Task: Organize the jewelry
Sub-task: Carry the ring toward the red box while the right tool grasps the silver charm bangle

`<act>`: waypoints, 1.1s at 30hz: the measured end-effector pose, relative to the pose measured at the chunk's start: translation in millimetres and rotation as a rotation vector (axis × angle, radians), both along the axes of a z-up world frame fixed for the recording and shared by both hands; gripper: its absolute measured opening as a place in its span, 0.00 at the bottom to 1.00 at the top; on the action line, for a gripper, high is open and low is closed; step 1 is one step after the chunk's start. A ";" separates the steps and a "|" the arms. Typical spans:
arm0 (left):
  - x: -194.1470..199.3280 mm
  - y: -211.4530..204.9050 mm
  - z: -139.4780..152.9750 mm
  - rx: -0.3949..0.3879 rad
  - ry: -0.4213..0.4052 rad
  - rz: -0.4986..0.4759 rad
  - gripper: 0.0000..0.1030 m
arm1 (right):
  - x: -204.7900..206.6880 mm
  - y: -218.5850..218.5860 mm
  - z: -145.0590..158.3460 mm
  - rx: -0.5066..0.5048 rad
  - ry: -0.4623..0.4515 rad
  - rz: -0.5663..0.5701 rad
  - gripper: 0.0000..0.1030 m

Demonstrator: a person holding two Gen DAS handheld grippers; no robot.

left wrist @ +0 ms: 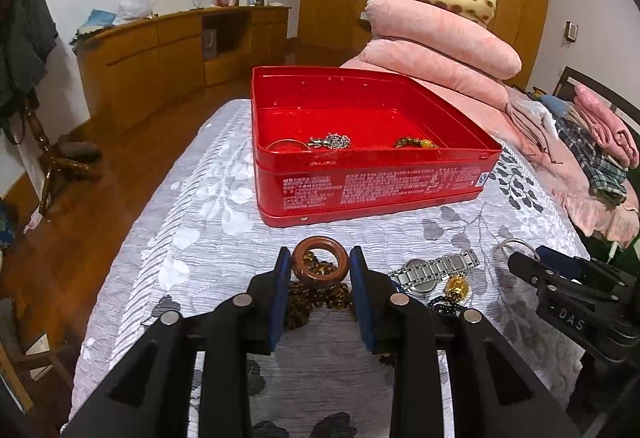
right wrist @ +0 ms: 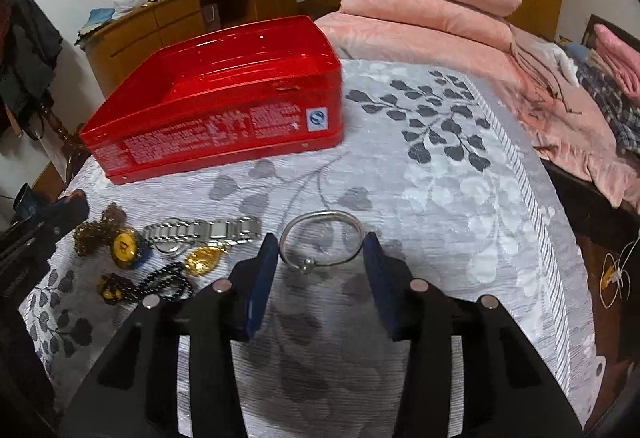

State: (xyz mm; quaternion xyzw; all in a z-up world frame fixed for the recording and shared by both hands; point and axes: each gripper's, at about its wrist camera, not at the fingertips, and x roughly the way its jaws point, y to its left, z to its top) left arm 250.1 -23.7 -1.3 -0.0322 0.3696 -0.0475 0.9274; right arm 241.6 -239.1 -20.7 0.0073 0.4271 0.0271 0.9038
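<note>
An open red tin box (left wrist: 360,181) stands on the grey leaf-patterned bedspread and holds a thin bangle, a silver chain and amber beads. My left gripper (left wrist: 320,260) is open with its blue pads either side of a brown wooden ring (left wrist: 320,280) lying on a brown bead string. My right gripper (right wrist: 322,244) is open around a silver bangle (right wrist: 320,238) lying flat on the bedspread. A steel watch (right wrist: 208,230), a gold pendant (right wrist: 202,258) and dark bead strings (right wrist: 168,282) lie to its left. The box also shows in the right wrist view (right wrist: 224,117).
Folded pink quilts (left wrist: 440,41) are stacked behind the box. Folded clothes (left wrist: 600,141) lie at the right. The bed edge drops to a wooden floor (left wrist: 100,177) on the left, with a wooden dresser (left wrist: 160,53) beyond.
</note>
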 end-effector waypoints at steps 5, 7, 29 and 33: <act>3.0 -1.0 -7.8 -0.006 0.036 -0.013 0.29 | 3.5 1.0 -11.6 0.001 0.064 -0.007 0.42; 3.0 -1.6 -9.2 -0.006 0.039 -0.013 0.29 | 4.9 1.0 -18.8 -0.003 0.085 -0.006 0.44; 5.6 -5.1 6.2 -0.013 0.009 -0.021 0.29 | 3.1 10.9 11.7 -0.037 -0.015 0.045 0.43; 11.2 -5.3 14.8 -0.021 -0.007 -0.021 0.29 | 11.5 14.3 29.3 -0.020 -0.052 0.057 0.43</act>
